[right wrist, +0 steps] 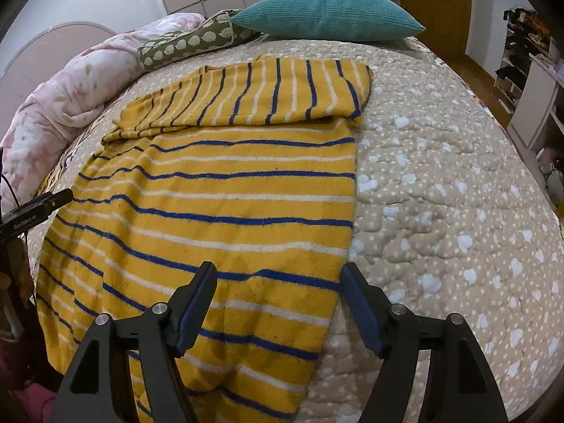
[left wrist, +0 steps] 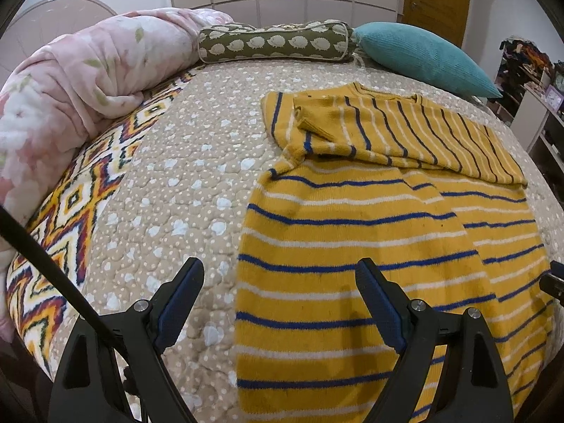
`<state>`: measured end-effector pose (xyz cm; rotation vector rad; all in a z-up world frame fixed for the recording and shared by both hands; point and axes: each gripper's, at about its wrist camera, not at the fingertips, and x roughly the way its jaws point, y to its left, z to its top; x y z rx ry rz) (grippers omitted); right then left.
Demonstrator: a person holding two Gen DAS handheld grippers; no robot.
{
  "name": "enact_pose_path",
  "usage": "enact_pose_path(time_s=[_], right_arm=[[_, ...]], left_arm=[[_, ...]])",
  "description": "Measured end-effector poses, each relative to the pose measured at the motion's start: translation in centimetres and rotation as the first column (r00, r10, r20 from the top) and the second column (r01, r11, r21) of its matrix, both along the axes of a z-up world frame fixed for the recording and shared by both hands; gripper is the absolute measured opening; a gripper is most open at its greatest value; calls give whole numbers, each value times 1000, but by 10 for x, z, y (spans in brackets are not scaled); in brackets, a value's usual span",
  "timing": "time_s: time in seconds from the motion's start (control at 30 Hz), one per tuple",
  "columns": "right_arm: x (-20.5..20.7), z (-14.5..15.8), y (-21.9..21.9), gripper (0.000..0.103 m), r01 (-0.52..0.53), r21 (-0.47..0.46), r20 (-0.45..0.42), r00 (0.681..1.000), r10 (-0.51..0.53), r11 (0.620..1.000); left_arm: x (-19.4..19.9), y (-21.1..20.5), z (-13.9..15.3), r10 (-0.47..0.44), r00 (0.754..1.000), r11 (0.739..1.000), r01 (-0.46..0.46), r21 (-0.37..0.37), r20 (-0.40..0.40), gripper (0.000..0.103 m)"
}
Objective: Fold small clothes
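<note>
Yellow striped sweater (left wrist: 370, 225) sleeves folded on bedspread (left wrist: 183, 176) | left gripper (left wrist: 280, 275) fingers spread | right gripper (right wrist: 278, 278) fingers spread

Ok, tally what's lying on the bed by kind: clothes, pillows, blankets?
Clothes: 1, the yellow striped sweater, sleeves folded across the top.
Pillows: 2, the teal cushion and the olive hedgehog-print bolster.
Blankets: 1, the bunched pink floral blanket.
Total: 4

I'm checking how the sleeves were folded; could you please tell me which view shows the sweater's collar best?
The left wrist view: the collar of the sweater shows plainly at its far edge. The right wrist view shows only the folded far part, its collar barely visible.
</note>
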<state>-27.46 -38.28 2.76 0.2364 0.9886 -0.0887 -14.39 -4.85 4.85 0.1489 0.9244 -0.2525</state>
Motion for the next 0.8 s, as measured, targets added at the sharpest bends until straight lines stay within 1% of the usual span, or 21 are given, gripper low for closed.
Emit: enact_pose_path(time_s=[0.13,0.23,0.37,0.5,0.57,0.67,0.7,0.8], right_arm=[[-3,0,1,80,-5,19,-8,1000,5,1000],[-12,2,2,81,-21,33,-8,1000,21,999],[-22,-1,2,81,-28,57,-11,1000,29,998],[-32,-7,8,81,-53,64,-41,998,56,997],[-38,-7,11,81,-74,63,-47,996,77,995],[-51,-7,12,83,-93,64,-55,994,97,994],[-56,-7,12,83,-94,78,-57,994,98,993],[-71,-11,11,85,-96,139,-59,993,105,986]], left_arm=[[-8,10,1,-20,1000,1000,19,-15,-23,87],[-15,24,0,-13,999,1000,12,-19,-37,87],[-23,43,-5,-8,996,999,4,-42,-85,87],[-34,56,-10,-3,993,999,-3,-49,-121,87],[-43,58,-10,-19,993,999,15,-28,-115,87],[-57,52,-11,-61,993,997,64,33,-100,87],[-61,49,-13,-77,992,995,83,51,-104,87],[-71,41,-18,-117,985,990,126,62,-126,87]])
